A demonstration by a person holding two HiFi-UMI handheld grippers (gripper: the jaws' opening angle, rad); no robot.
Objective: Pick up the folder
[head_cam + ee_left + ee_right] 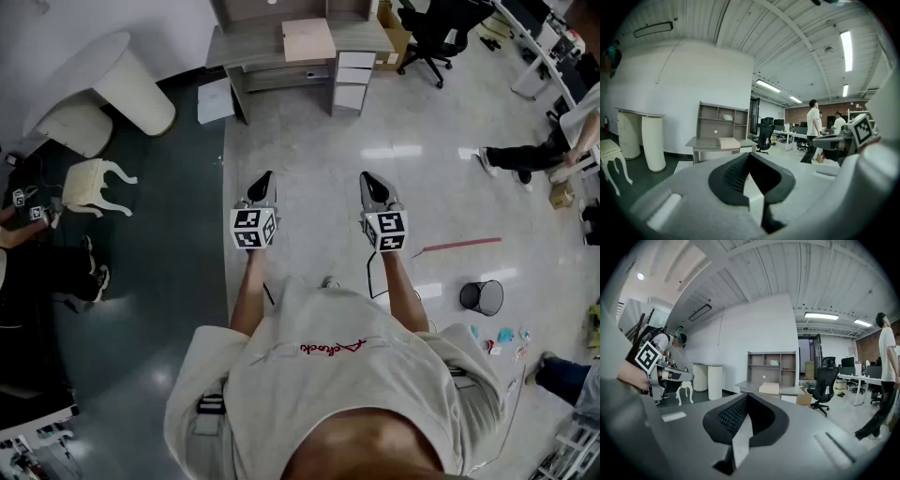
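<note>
Grey polished floor [309, 159] filled the middle of the head view. Above it the left gripper [265, 176] and the right gripper [367, 176] were held side by side, well apart, both pointing toward the top of the frame. Each tapered to a single tip, its fingers clenched on nothing. At the top centre stood a grey worktop [253, 42] with white drawers [353, 75] under its right end. The beige folder [308, 39] lay flat on it, well away from both grippers. A black office chair [441, 33] stood at the upper right, a white stool [94, 183] at the left on darker floor, and a mesh bin [481, 297] at the lower right.

In the left gripper view, the dark fingers [729, 178] met at a point in the lower centre, with nothing between them. Beyond them the folder [730, 143] lay on the worktop [701, 142] left of centre, under open shelves [723, 121]. The right gripper's marker cube [861, 129] showed at the right edge, and a person [813, 124] stood in the background right of centre.

In the right gripper view, the fingers [733, 416] were likewise pressed together and empty. The folder [770, 387] sat on the worktop [745, 386] at the centre, beneath the shelves [771, 363], with the office chair [826, 380] to its right. The left gripper's marker cube [647, 357] appeared at the left edge.
</note>
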